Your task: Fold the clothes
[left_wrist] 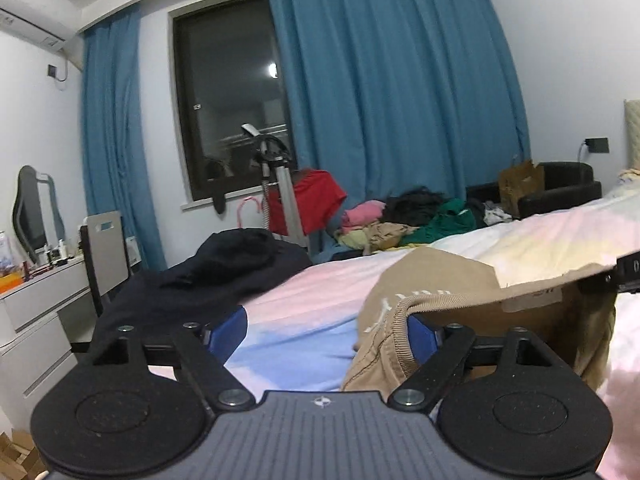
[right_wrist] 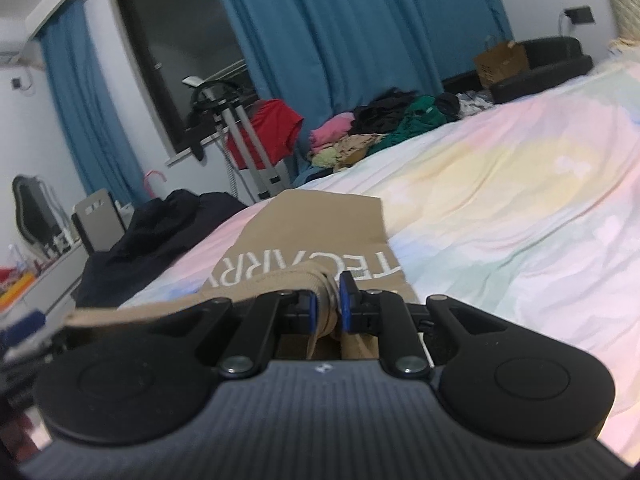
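Note:
A tan shirt (left_wrist: 436, 280) with white lettering lies on the pastel bed sheet (left_wrist: 540, 236). Its near edge is lifted off the bed. In the left wrist view my left gripper (left_wrist: 326, 336) stands open wide. The shirt's ribbed collar (left_wrist: 396, 320) drapes against its right blue finger (left_wrist: 422, 340), and the left finger is bare. In the right wrist view my right gripper (right_wrist: 327, 306) is shut on a bunched fold of the tan shirt (right_wrist: 320, 220). The right gripper (left_wrist: 628, 276) also shows at the far right of the left wrist view, holding the shirt's raised edge.
A dark navy garment (left_wrist: 224, 264) lies heaped at the bed's far left corner. A pile of mixed clothes (left_wrist: 400, 220) sits beyond the bed below the blue curtain. A red garment (left_wrist: 316, 200) hangs on a stand. A white desk (left_wrist: 36, 304) and a chair (left_wrist: 106, 248) stand at left.

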